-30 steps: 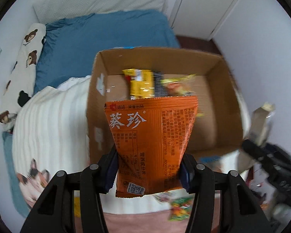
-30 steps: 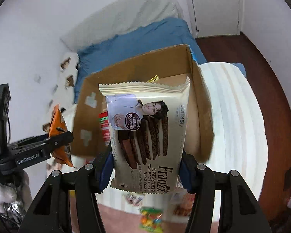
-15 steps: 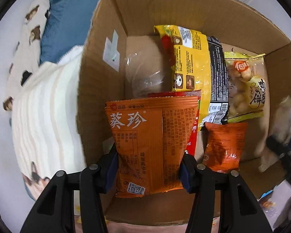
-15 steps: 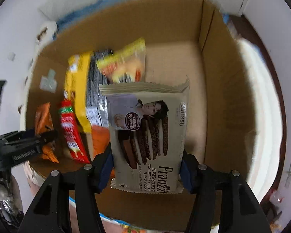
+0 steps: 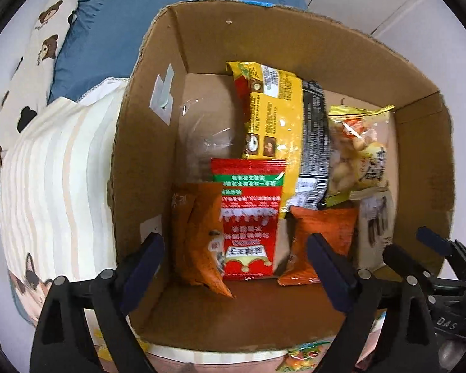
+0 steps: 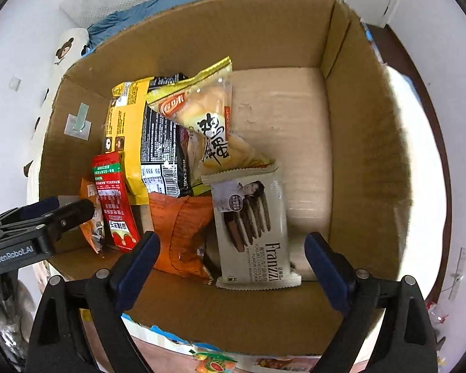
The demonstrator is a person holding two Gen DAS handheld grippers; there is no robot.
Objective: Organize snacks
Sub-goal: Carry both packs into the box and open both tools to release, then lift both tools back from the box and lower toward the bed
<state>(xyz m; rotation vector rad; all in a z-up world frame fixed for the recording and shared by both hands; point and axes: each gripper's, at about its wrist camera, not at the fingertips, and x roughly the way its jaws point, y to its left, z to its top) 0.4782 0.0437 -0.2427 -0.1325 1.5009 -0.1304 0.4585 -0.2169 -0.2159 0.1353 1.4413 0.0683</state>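
A: Fingers?
B: Left gripper (image 5: 234,259) and right gripper (image 6: 231,256) both opening, empty.
A: Snacks?
B: Crumpled orange foil packet (image 5: 202,242), white Franzzi cookie pack (image 6: 253,231) lie beyond fingertips inside brown cardboard box (image 6: 366,155).

Right claw (image 6: 231,267) opening above cookie packet (image 6: 253,230), loose in cardboard box (image 6: 366,155)

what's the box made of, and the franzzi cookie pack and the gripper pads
Box: looks like plain brown corrugated cardboard, matte, with rough torn top edges.
Franzzi cookie pack: seems a thin printed plastic film, slight sheen, crimped zigzag end seals.
Gripper pads: dark blue, matte, probably rubber or soft plastic, on black hard plastic arms; hard to say which.
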